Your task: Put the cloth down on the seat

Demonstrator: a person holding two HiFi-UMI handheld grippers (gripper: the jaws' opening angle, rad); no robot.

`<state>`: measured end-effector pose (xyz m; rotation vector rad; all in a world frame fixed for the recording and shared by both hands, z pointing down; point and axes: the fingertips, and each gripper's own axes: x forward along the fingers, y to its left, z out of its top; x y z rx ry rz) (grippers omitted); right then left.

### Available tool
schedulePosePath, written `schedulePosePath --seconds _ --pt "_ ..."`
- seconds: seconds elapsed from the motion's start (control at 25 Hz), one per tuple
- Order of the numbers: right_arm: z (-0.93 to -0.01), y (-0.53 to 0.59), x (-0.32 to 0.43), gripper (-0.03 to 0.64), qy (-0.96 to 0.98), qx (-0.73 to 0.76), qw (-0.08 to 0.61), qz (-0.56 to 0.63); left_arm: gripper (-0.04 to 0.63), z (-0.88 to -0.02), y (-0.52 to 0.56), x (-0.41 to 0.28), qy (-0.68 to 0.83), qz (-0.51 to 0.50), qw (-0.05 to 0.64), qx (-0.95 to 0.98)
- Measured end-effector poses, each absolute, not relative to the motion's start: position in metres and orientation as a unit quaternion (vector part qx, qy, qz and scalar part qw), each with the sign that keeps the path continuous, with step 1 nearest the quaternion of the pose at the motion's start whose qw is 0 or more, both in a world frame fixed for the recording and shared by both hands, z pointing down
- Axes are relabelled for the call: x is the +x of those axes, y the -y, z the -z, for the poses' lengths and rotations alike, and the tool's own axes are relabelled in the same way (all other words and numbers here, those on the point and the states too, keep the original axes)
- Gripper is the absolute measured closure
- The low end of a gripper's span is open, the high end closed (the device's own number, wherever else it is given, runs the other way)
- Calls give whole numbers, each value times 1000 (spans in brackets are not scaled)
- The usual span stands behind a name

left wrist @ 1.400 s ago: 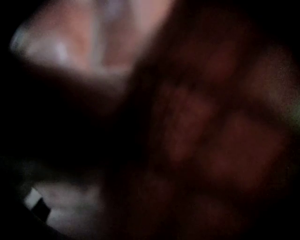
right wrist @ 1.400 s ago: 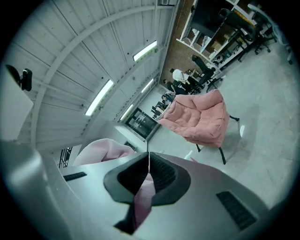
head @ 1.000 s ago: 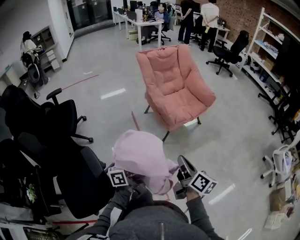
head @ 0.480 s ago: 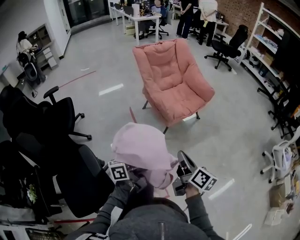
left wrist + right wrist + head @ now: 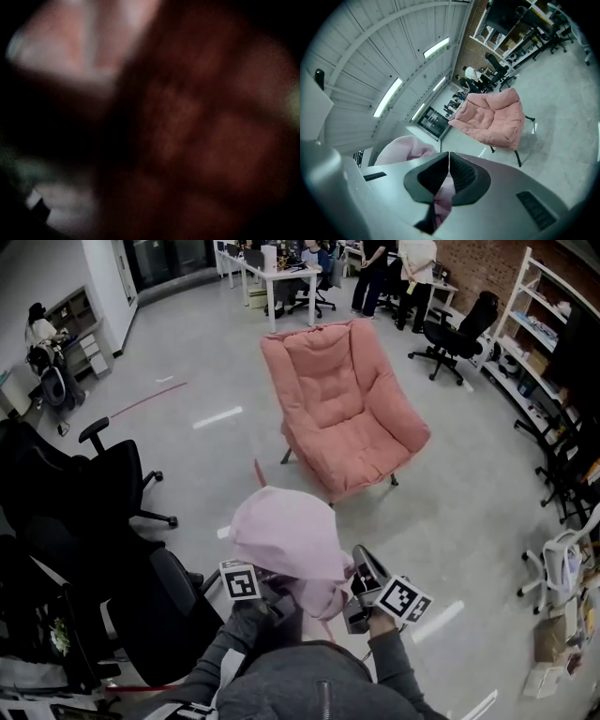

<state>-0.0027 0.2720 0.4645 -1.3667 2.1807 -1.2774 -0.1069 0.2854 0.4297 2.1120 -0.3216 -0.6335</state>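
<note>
- Head view: up high, staring steeply down; armchair (image 5: 345, 418) upper middle, cloth (image 5: 281, 538) low center.
- Left gripper view: lens smothered, just dark reddish blur.
- Right gripper view: tilted up toward the ceiling (image 5: 384, 56); shares armchair and cloth with head view.

Cloth (image 5: 281, 538) before armchair (image 5: 349, 418); ofc chairs (image 5: 108, 479) to L.

I see long grey sleeves (image 5: 239, 638) and a grey top (image 5: 300, 688) at the bottom of the head view. The left tool (image 5: 248, 585) and the right tool (image 5: 367, 579) each carry a white cube (image 5: 405, 602) printed with black square markers. The right tool's shell is smooth pale grey, with black ribbed pads (image 5: 461, 176) and two dark slots.
</note>
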Motion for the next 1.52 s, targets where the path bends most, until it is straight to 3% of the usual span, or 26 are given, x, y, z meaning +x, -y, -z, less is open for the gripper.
schedulePosePath --seconds 1.52 --pt "-498 -5 -57 606 -714 -493 102 487 209 -440 1 -153 121 234 461 847"
